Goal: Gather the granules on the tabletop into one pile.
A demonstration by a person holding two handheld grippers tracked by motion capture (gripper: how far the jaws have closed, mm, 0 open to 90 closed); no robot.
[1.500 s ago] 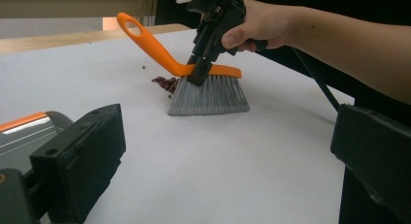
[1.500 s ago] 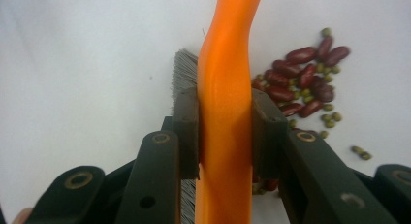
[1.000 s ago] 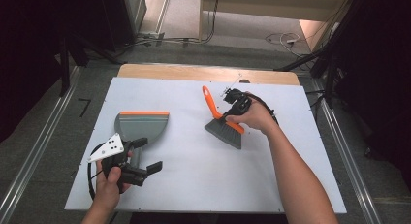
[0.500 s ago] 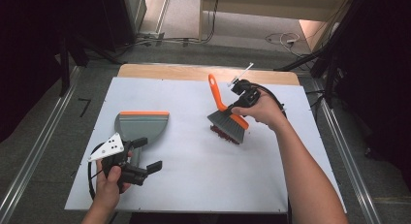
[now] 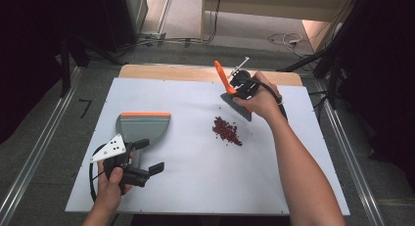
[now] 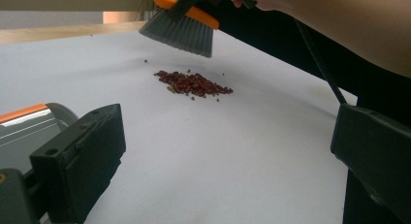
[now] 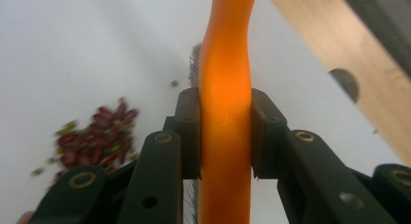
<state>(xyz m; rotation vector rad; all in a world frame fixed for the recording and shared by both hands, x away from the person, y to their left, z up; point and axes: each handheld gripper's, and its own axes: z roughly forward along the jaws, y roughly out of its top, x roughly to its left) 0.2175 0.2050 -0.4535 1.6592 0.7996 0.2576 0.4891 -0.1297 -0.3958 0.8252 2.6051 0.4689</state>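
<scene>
My right gripper is shut on the orange handle of a hand brush, holding it lifted above the far right of the white board. Its grey bristles hang just beyond a small pile of dark red beans. A grey dustpan with an orange rim lies at the left. Just in front of it my left gripper stands open and empty, its jaws wide apart in the left gripper view.
The white board covers most of a wooden table, whose bare strip shows at the far edge. Cables lie on the floor beyond. Metal rails run along both sides.
The right gripper has lifted the brush up and away toward the far right, uncovering the bean pile. The left gripper has stayed put.
</scene>
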